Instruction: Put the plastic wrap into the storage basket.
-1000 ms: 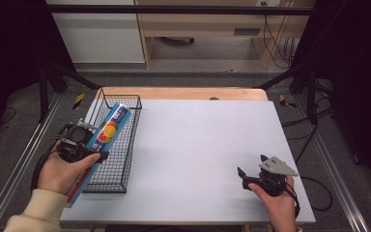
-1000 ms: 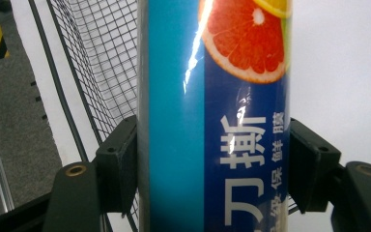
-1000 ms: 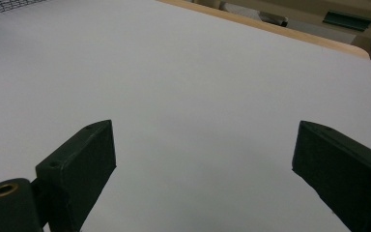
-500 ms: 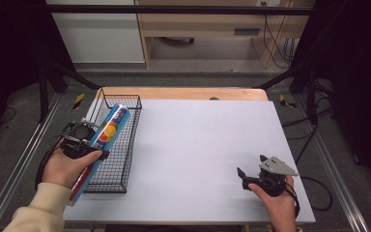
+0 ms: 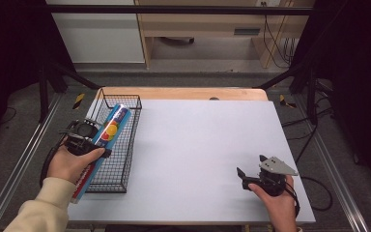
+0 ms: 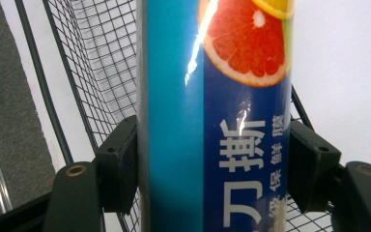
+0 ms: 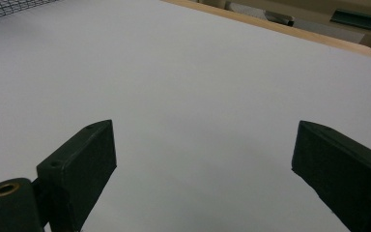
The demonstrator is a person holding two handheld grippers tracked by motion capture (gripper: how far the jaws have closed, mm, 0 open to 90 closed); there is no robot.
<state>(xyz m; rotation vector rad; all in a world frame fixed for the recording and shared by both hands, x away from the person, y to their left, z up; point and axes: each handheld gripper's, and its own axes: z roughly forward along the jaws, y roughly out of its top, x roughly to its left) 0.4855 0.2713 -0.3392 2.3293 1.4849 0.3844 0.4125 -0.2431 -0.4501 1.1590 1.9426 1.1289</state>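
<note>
A long blue box of cling film (image 5: 110,129) with citrus pictures lies slanted along the black wire basket (image 5: 125,145) at the table's left edge. My left gripper (image 5: 88,137) is shut on the box (image 6: 217,121) around its middle, one jaw pressed on each long side. The box's near end sticks out past the basket under the hand. My right gripper (image 5: 245,178) rests low on the white table near the front right, jaws wide apart (image 7: 200,159) with nothing between them.
The white table top (image 5: 207,140) stretches between the two grippers. A wooden strip (image 5: 183,93) runs along the table's far edge. Metal rails (image 5: 14,164) border the left side, and cables (image 5: 314,183) lie on the floor at right.
The left hand and gripper have shifted slightly forward along the box at the basket. The right gripper has stayed in place.
</note>
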